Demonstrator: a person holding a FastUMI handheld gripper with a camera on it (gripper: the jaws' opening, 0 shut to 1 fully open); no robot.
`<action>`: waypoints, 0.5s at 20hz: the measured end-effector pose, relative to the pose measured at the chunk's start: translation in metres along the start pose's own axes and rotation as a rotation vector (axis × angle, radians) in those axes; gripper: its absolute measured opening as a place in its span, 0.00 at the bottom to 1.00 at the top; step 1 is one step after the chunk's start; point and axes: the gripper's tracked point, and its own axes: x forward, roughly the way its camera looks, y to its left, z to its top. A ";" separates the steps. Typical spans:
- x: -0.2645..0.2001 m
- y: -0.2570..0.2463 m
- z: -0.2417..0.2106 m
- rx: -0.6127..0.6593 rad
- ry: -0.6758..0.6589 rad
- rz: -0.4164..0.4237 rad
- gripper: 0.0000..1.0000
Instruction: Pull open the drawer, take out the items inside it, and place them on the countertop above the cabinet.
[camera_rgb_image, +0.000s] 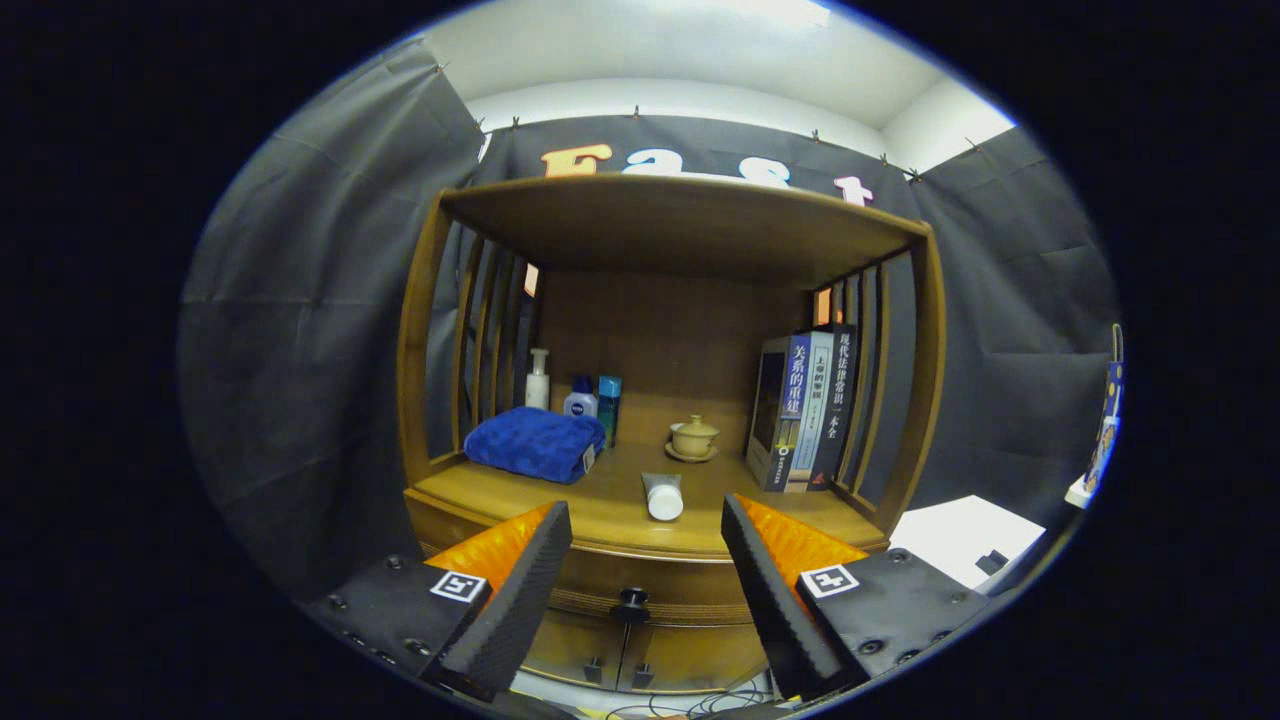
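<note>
- My gripper (646, 560) has its fingers wide apart, gripping nothing, held off in front of the cabinet.
- Drawer (640, 590) sits shut, flush with the cabinet front; its dark knob (630, 604) shows in the gap between my fingers, so I am lined up on it.
- White tube (663, 495) lies on the counter (610, 525) near the front edge, just beyond the fingers, cap toward me.
- Further back: folded blue towel (537, 443), bottles (565, 390) behind it, lidded cup (693, 437), upright books (800, 410).
- Judgement: this fits a closed drawer with contents inside, or one emptied and shut again. Contents cannot be seen.
</note>
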 end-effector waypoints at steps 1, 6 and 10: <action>-0.009 0.000 0.006 0.031 -0.007 0.018 0.98; -0.038 -0.029 0.034 0.028 -0.058 -0.008 0.98; -0.048 -0.037 0.046 0.021 -0.088 -0.025 0.98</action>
